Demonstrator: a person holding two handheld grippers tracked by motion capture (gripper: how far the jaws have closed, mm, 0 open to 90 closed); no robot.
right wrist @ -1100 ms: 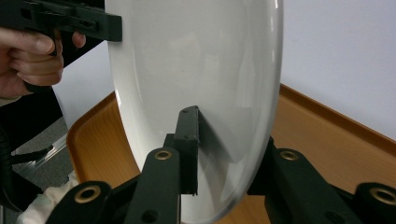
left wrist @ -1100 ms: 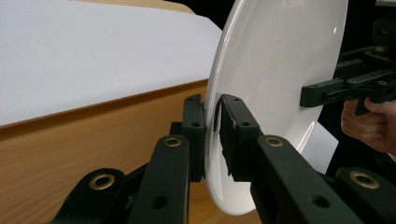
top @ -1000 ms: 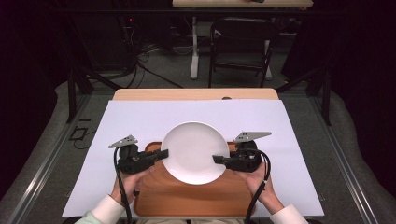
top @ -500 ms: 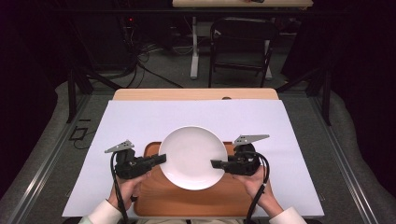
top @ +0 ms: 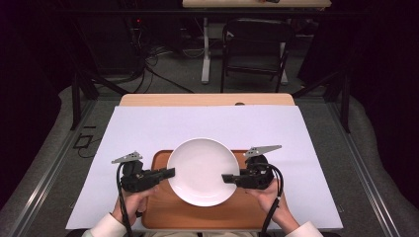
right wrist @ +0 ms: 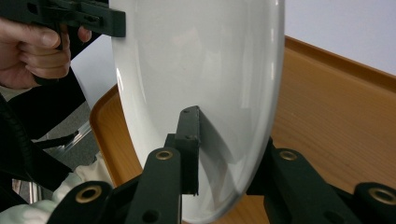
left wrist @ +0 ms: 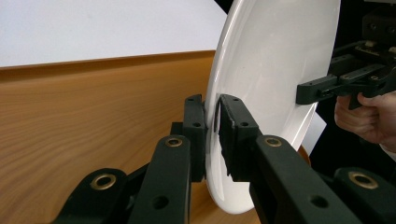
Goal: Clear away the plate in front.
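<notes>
Plate (top: 202,170), round and white, sits at the centre of the high view, held over a wooden tray (top: 197,215) between two hand-held grippers. The tray lies at the near edge of a table (top: 207,100) covered by a white sheet (top: 207,123). From above, the left hand-held gripper (top: 170,172) reaches in from the left and meets the plate's left rim, while the right hand-held gripper (top: 226,177) meets the right rim; a hand is wrapped around each one, and a black cable trails back from each. This view is too distant to show how the jaws sit on the rim. The left gripper view supplies that: its two black jaws are closed nearly together with the plate's (left wrist: 261,93) thin edge pinched between them, the tray's (left wrist: 93,107) wood grain behind, and the right hand-held gripper (left wrist: 303,92) clamped on the far rim with fingers (left wrist: 369,112) around its body. The right gripper view shows its own jaws clamped on the plate (right wrist: 196,70), one jaw lying on the glossy inner face and the other passing behind the rim. Farther off there, the left hand-held gripper (right wrist: 119,23) grips the opposite edge, with the left hand (right wrist: 37,46) curled around it and the tray's (right wrist: 336,107) raised lip to the right. In both gripper views the plate appears to hang clear of the tray, though whether it touches I cannot tell.
</notes>
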